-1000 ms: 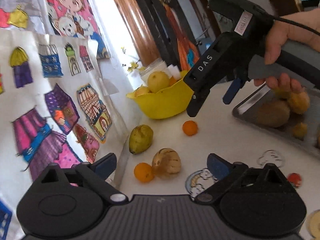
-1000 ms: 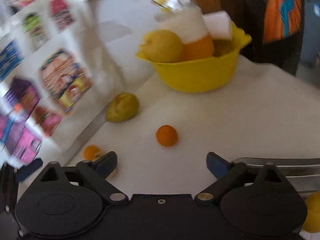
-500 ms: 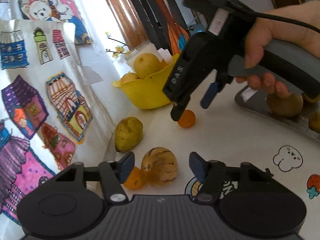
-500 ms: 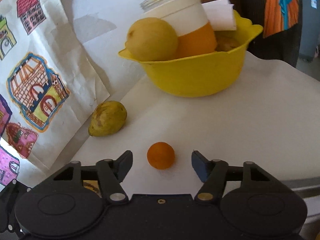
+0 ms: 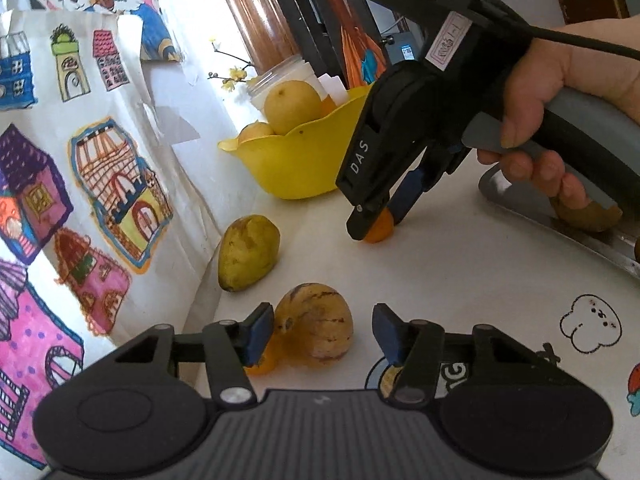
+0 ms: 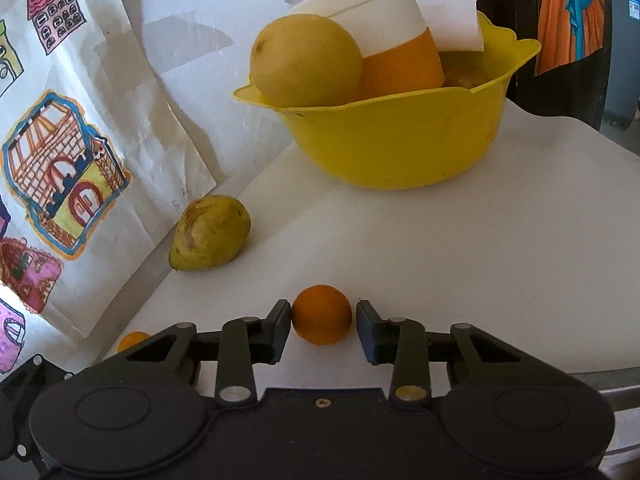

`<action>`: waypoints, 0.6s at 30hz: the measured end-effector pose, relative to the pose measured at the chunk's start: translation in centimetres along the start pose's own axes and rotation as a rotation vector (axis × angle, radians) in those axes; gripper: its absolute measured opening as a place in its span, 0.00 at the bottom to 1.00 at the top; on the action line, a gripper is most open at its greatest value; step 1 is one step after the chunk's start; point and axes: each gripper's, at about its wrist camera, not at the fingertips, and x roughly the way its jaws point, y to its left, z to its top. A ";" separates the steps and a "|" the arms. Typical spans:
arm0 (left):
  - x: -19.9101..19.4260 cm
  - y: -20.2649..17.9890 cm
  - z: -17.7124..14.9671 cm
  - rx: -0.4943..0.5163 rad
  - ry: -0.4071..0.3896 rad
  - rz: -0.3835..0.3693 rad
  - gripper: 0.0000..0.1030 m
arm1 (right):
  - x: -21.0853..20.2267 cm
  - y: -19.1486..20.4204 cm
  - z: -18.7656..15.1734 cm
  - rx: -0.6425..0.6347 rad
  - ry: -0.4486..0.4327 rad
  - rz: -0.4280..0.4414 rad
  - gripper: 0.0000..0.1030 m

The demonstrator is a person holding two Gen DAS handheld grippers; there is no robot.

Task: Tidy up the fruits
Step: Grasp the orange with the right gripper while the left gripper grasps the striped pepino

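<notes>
Both grippers are closing in on fruit lying on the white table (image 6: 460, 248). The right gripper (image 6: 323, 326) is bracketing a small orange (image 6: 321, 314), its jaws having just been closing; the near pad is touching the skin or almost so, while a sliver of gap is showing at the other pad, so the fruit is not yet clamped. The left gripper (image 5: 316, 334) is likewise narrowing around a striped yellow fruit (image 5: 316, 326), one pad sitting at its flank and the other standing apart, so it is not yet gripping. A second small orange (image 5: 262, 362) is lying partly hidden behind the left finger, probably touching the striped fruit, though the view there is poor. A green-yellow pear (image 6: 210, 238) is resting nearby against the drawings, and the yellow bowl (image 6: 400, 148) is standing behind, already holding a round yellow fruit (image 6: 306, 60). To do this step well, each gripper should be centring on the fruit's widest part, squeezing evenly and gently so nothing rolls away, and the left finger should be keeping clear of the neighbouring orange.
</notes>
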 end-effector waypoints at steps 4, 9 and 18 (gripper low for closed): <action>0.3 -0.1 0.3 -0.003 0.016 0.010 0.57 | 0.0 -0.1 0.0 0.008 -0.007 0.006 0.34; 0.4 -0.6 0.2 0.056 0.044 0.029 0.57 | -0.1 -0.3 -0.2 0.005 -0.012 0.012 0.34; 1.3 -0.4 0.5 0.039 0.050 0.047 0.56 | -0.8 -0.4 -0.4 0.002 0.003 0.021 0.34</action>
